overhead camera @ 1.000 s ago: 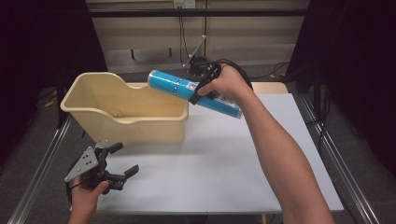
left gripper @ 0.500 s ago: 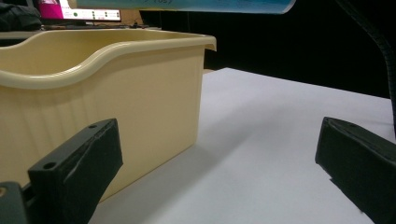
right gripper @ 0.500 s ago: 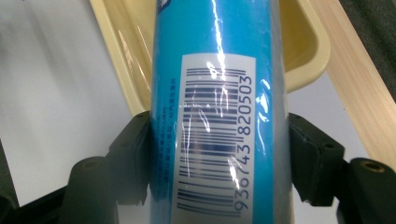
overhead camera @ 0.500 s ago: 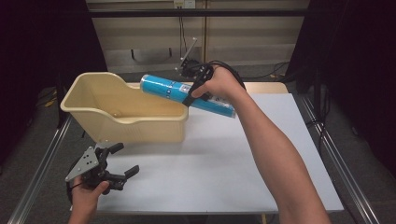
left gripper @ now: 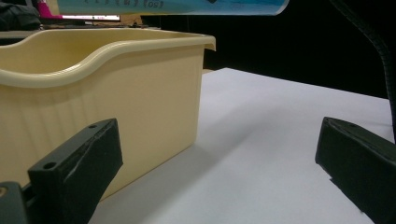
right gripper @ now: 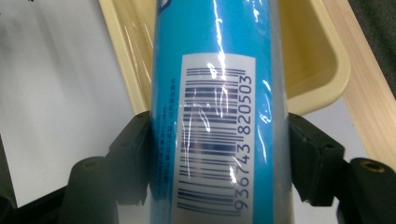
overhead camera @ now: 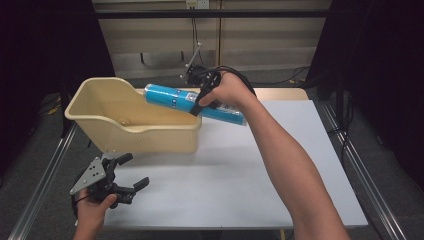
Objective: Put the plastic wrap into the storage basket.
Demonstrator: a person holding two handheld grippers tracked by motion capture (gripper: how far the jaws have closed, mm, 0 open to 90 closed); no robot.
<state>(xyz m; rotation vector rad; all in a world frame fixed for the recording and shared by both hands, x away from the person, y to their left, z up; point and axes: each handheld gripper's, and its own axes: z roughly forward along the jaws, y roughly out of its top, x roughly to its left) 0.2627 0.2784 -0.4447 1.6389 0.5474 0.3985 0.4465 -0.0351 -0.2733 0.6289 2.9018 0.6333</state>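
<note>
Blue tube (overhead camera: 194, 104) pinched mid-length by right gripper (overhead camera: 202, 96), held tilted over right end of beige tub (overhead camera: 131, 134), at table's (overhead camera: 280, 165) back-left. Left gripper (overhead camera: 118, 179) spread wide, nothing between its jaws, near table's front-left corner.

White table (overhead camera: 280, 165) on metal rails (overhead camera: 372, 200), cables (overhead camera: 300, 75) behind.
</note>
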